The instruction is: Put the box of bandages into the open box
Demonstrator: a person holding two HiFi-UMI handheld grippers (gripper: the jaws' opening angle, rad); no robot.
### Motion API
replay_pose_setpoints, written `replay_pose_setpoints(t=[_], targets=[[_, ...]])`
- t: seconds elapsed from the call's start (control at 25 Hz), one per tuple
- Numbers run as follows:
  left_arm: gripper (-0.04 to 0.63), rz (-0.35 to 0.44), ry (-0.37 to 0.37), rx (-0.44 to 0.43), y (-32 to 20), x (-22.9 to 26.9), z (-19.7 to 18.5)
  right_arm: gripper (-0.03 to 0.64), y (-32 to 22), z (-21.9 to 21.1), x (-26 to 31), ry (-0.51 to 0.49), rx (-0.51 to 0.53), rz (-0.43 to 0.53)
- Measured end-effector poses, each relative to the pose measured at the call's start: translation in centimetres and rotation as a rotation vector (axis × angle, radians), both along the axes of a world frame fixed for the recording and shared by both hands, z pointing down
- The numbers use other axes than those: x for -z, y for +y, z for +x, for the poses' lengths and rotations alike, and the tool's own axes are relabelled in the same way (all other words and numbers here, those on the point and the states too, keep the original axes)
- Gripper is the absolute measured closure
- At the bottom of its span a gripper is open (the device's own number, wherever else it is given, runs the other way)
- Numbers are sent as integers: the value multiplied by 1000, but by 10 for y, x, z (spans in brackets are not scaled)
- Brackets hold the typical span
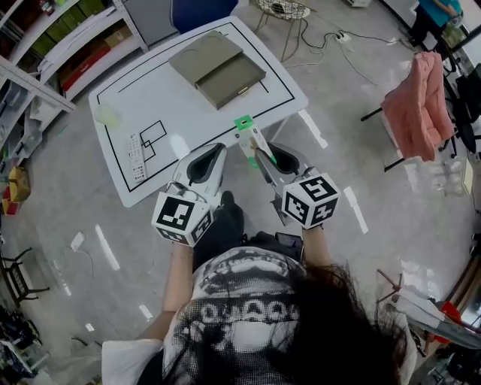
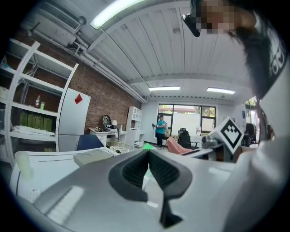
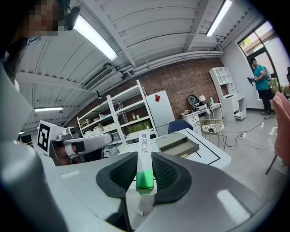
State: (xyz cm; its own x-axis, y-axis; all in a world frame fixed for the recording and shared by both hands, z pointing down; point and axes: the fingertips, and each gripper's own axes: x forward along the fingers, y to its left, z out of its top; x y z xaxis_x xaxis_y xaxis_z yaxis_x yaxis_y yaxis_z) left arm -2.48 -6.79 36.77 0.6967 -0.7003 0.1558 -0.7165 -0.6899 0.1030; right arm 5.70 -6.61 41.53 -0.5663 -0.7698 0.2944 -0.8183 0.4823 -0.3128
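Note:
The box of bandages (image 1: 249, 136) is a long white carton with a green end, and it sticks forward from my right gripper (image 1: 256, 155), which is shut on it. In the right gripper view the carton (image 3: 144, 159) sits pinched between both pads of that gripper (image 3: 145, 168). The open box (image 1: 218, 69) is olive-grey and lies open on the far part of the white table (image 1: 150, 98), well ahead of both grippers; it also shows as the open box (image 3: 179, 146) beyond the carton. My left gripper (image 1: 219, 149) is beside the right one, shut and empty, its jaws (image 2: 148, 158) meeting at the tips.
A remote-like strip (image 1: 136, 156) and a pale green object (image 1: 107, 115) lie on the table's left side. Shelving (image 1: 52, 37) stands at the left. A pink cloth on a rack (image 1: 419, 105) and a wire basket stand (image 1: 282, 10) are on the floor to the right and behind.

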Motion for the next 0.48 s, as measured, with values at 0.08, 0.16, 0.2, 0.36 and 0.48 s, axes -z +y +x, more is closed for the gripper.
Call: replay_pose_setpoints(t=[0.08, 0.16, 0.2, 0.36, 0.48], targets=[[595, -5, -3, -8, -22, -1, -9, 522, -22, -7, -1, 7, -8, -7], [595, -13, -14, -15, -44, -4, -17, 522, -43, -13, -3, 15, -14, -17], [595, -17, -18, -18, -54, -6, -21, 522, -52, -16, -4, 20, -18, -23], [595, -30, -9, -37, -90, -10, -33, 522, -85, -27, -9, 31, -40, -43], [595, -28, -6, -63, -109, -10, -38, 522, -105, -32, -13, 36, -62, -57]])
